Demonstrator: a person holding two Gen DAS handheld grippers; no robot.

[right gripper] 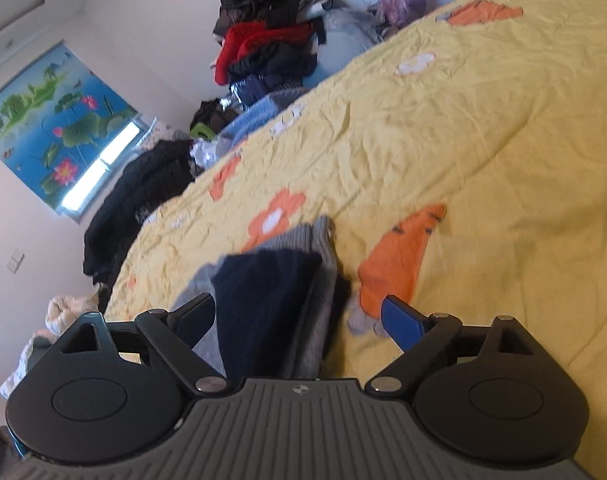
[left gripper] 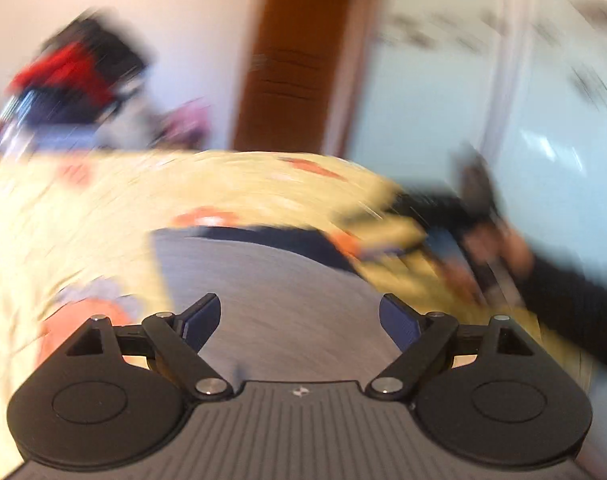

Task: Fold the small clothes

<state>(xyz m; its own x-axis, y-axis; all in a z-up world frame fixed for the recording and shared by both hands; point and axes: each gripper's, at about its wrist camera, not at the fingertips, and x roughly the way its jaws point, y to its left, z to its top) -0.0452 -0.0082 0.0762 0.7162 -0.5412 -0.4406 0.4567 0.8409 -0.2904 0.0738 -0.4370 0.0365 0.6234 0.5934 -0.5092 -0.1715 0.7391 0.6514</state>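
A small grey garment with a dark navy band (left gripper: 271, 280) lies on the yellow flowered bedspread (left gripper: 83, 220); the left wrist view is motion-blurred. My left gripper (left gripper: 299, 320) is open just above the grey cloth, holding nothing. In the right wrist view the same garment (right gripper: 279, 288) lies folded over, navy part on top of the grey, between my fingers. My right gripper (right gripper: 299, 320) is open over it and empty. The right gripper and the hand holding it show blurred at the right of the left wrist view (left gripper: 487, 240).
The bedspread (right gripper: 463, 140) stretches far to the right. A pile of dark and red clothes (right gripper: 271, 28) sits beyond the bed's far edge, with more dark clothes (right gripper: 143, 196) at the left. A brown door (left gripper: 303, 52) stands behind the bed.
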